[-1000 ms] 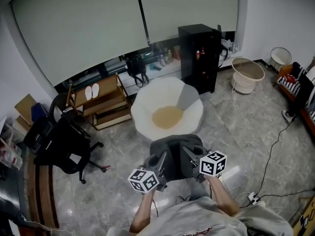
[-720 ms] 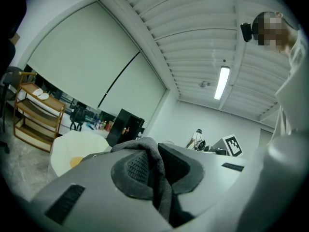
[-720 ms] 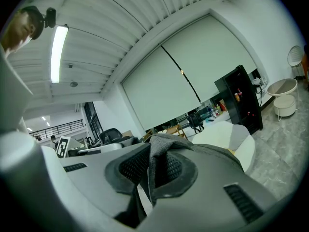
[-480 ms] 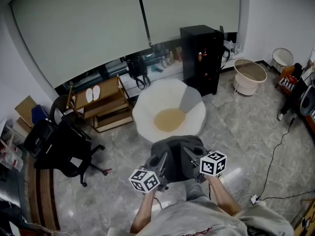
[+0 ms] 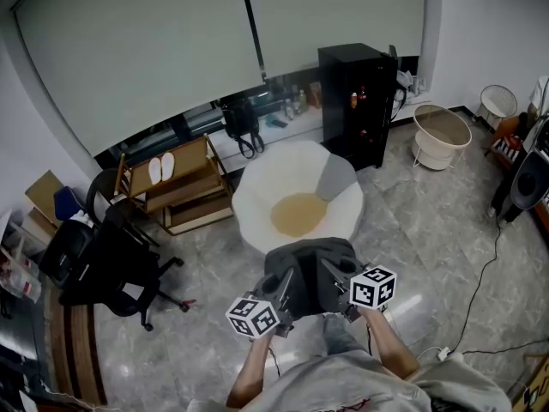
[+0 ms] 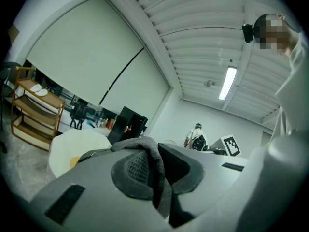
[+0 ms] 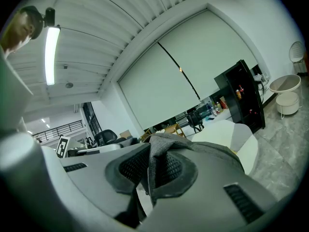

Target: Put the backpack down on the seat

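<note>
While it was not yet on the seat, backpack (image 5: 307,257): dark grey, hung between both grippers, just short of the seat.
Left hand-held gripper (image 5: 283,283): clamped on a fold of backpack fabric.
Right hand-held gripper (image 5: 331,275): same, pinched on fabric.
Seat (image 5: 256,197): white round chair, tan cushion (image 5: 298,215), ahead of and below both grippers.
Risk: thin pinches on cloth only, so fabric could slip out. Released early, the pack could catch the near rim and tip off.
Change: seat sat nearer the grippers than a second before; grips unchanged.
</note>
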Demonstrator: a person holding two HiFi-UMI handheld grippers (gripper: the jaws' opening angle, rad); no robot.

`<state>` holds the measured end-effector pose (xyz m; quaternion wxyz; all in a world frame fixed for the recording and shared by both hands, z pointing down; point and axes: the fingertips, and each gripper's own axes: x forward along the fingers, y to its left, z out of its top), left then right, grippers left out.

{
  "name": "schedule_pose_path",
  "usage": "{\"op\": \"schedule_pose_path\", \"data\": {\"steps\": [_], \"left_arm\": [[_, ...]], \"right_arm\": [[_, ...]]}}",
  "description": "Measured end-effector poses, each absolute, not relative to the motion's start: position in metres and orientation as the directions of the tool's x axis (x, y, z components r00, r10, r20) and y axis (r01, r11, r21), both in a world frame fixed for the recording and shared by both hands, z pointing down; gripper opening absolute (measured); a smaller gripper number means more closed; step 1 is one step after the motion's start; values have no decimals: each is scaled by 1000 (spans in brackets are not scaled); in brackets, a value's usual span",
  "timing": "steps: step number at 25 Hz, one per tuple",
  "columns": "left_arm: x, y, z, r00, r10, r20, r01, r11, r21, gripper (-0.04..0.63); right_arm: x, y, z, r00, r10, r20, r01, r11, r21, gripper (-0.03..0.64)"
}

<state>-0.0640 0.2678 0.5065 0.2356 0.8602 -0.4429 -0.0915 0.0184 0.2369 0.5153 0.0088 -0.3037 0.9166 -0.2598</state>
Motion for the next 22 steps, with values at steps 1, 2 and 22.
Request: {"op": "schedule_pose_path", "data": {"steps": [1, 2, 22], "left_arm": [[-64, 261, 506, 590, -806, 52, -719, -495, 487, 55], [-64, 255, 507, 589, -806, 53, -720, -494, 488, 55], [-67, 112, 496, 552, -830, 76, -746, -451, 489, 55]], "right_arm": [[18, 230, 515, -816, -560, 142, -551, 682, -482, 51], [18, 224, 516, -817, -559, 142, -550, 683, -481, 52], [14, 78, 505, -839, -526, 137, -518, 698, -494, 52]]}}
